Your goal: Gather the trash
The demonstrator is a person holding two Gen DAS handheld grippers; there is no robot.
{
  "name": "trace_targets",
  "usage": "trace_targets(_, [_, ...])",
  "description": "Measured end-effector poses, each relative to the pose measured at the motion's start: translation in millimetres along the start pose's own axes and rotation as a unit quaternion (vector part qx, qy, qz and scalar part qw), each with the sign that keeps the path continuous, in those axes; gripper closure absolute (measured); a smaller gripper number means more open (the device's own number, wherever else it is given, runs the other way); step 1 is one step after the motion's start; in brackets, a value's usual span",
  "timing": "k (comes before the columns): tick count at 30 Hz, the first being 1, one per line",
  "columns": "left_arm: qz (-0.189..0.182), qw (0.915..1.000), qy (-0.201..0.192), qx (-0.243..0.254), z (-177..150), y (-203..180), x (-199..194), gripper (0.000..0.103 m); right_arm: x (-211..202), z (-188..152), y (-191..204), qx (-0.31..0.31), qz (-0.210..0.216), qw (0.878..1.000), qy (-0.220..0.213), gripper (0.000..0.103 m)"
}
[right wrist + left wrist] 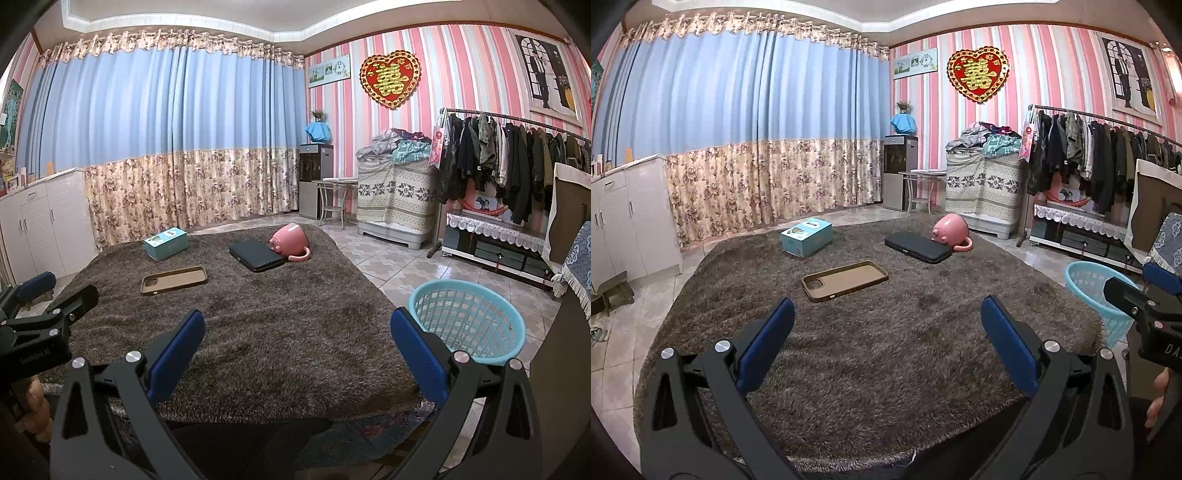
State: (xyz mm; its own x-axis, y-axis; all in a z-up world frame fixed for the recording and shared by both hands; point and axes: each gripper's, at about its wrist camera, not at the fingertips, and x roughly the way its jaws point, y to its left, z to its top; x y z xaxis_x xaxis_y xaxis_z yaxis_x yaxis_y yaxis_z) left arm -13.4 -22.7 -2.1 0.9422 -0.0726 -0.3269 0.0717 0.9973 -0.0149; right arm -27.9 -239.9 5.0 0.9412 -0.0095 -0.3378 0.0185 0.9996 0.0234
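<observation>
Spreading across the whole lower view, the rug (886, 332) carries four things, all ahead of both pairs of jaws. The basket (467, 321) stands off the rug on the floor tiles, just beyond the right gripper's (297, 339) right jaw and at the far right of the left gripper's (886, 332) view; what shows of its inside looks empty.

Both grippers hover low over the near rug edge with jaws spread wide and nothing between them.

By size: the box (806, 236) sits far ahead and left of the left jaws, its long axis running away to the right. The black case (918, 246) lies flat ahead and slightly right, long axis running left-far to right-near. The cup (950, 230) lies tipped on its side, touching the black case's far end, mouth turned away to the right and handle resting on the rug. The phone case (845, 280) lies nearest, open side up, just ahead of the left jaw, long axis nearly crosswise, camera cut-out to the left.

Judging by this, a pickup is what remains: the phone case seems the closest candidate, and its thin rim would call for jaws closing across its short width, then a carry right to the basket.
</observation>
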Motion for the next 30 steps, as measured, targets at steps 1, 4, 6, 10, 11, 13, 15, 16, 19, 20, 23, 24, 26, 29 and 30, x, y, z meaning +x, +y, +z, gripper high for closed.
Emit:
trace_targets(1, [0.000, 1.0000, 0.000, 0.000, 0.1, 0.1, -0.2, 0.005, 0.2, 0.4, -0.2, 0.000, 0.000, 1.000, 0.000, 0.004])
trace_targets(4, [0.000, 1.0000, 0.000, 0.000, -0.1, -0.1, 0.2, 0.005, 0.5, 0.1, -0.2, 0.001, 0.001, 1.000, -0.001, 0.004])
trace_targets(6, [0.000, 1.0000, 0.000, 0.000, 0.8, 0.2, -0.8, 0.005, -0.1, 0.5, -0.2, 0.000, 0.001, 1.000, -0.001, 0.004])
trace_targets(10, [0.000, 1.0000, -0.001, 0.000, 0.3, 0.0, -0.3, 0.005, 0.1, 0.2, 0.0, 0.001, 0.000, 1.000, -0.001, 0.004])
trace_targets(11, [0.000, 1.0000, -0.001, 0.000, 0.6, 0.1, -0.6, 0.005, 0.0, 0.1, -0.2, 0.001, 0.001, 1.000, -0.002, 0.004])
trace_targets(13, [0.001, 1.0000, -0.002, 0.001, 0.8, 0.2, -0.6, 0.005, 0.7, 0.4, -0.3, 0.000, 0.000, 1.000, -0.001, 0.004])
trace_targets(15, [0.000, 1.0000, -0.003, 0.002, 1.3, 1.3, -0.7, 0.005, 0.8, 0.5, -0.6, 0.001, 0.001, 1.000, -0.001, 0.004])
trace_targets(16, [0.000, 1.0000, -0.003, 0.003, 1.4, 1.2, -0.8, 0.005, 0.6, 0.1, -0.6, 0.001, 0.001, 1.000, -0.002, 0.004])
trace_targets(19, [0.000, 1.0000, -0.004, 0.003, 2.0, 0.8, -1.4, 0.005, 0.3, -0.8, -0.4, 0.000, 0.001, 1.000, -0.002, 0.004])
trace_targets(20, [0.000, 1.0000, -0.004, 0.003, 1.7, 0.6, -1.3, 0.005, 0.3, -0.9, -0.4, 0.000, 0.001, 1.000, -0.002, 0.004])
trace_targets(23, [0.001, 1.0000, -0.004, 0.003, 1.6, 0.3, -1.2, 0.005, 0.6, -1.4, -0.4, 0.000, 0.001, 1.000, -0.002, 0.004])
trace_targets(24, [0.000, 1.0000, -0.003, 0.003, 0.9, 0.2, -1.0, 0.005, 0.9, -1.3, -0.4, 0.001, 0.001, 1.000, -0.002, 0.004])
trace_targets(26, [0.001, 1.0000, -0.003, 0.003, 1.1, 0.0, -1.3, 0.005, 1.4, -1.0, -0.5, 0.002, 0.001, 1.000, -0.001, 0.004])
trace_targets(29, [0.001, 1.0000, -0.003, 0.003, 0.8, -0.3, -1.3, 0.005, 0.9, 0.0, 0.0, 0.001, 0.001, 1.000, -0.002, 0.004])
trace_targets(30, [0.001, 1.0000, -0.003, 0.003, 1.8, 0.0, -1.8, 0.005, 0.8, -0.4, -0.1, 0.001, 0.001, 1.000, -0.002, 0.004])
